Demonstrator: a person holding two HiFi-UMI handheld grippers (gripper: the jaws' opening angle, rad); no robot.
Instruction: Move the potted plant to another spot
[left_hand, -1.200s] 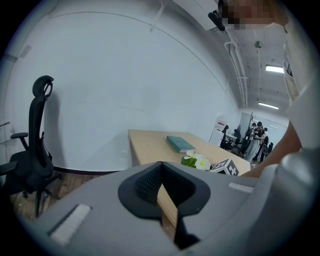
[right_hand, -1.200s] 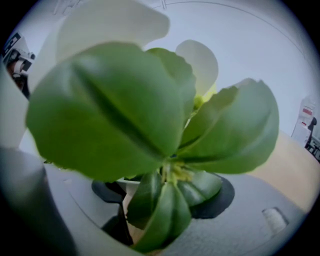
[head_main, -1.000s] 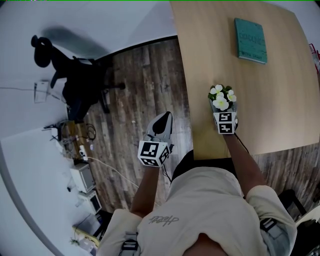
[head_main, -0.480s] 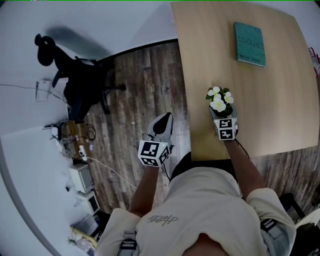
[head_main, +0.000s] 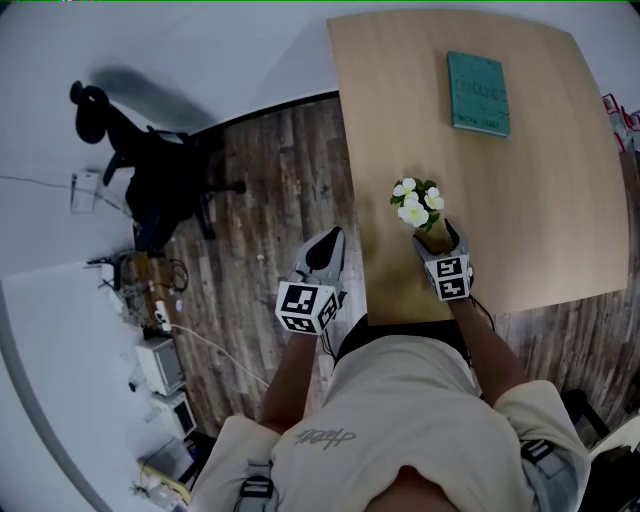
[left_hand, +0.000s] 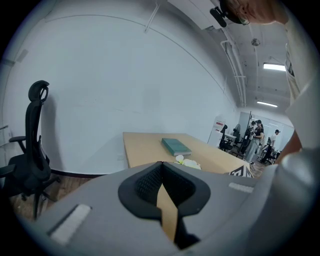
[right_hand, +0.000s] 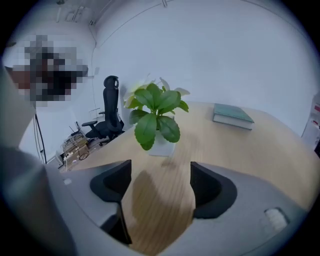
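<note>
The potted plant (head_main: 417, 205), white blooms over green leaves in a pale pot, stands mid-frame on the wooden table (head_main: 540, 200) just above the right gripper (head_main: 437, 232), whose jaws have just been opening and gape empty, while a teal book (head_main: 478, 92) lies higher up and the left gripper (head_main: 322, 252), jaws together, hangs lower left.

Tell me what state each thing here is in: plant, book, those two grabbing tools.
Potted plant: upright on the table, not held.
Book: closed, lying flat.
Right gripper: open, jaws just opened wider, nothing between them.
Left gripper: shut, empty.
</note>
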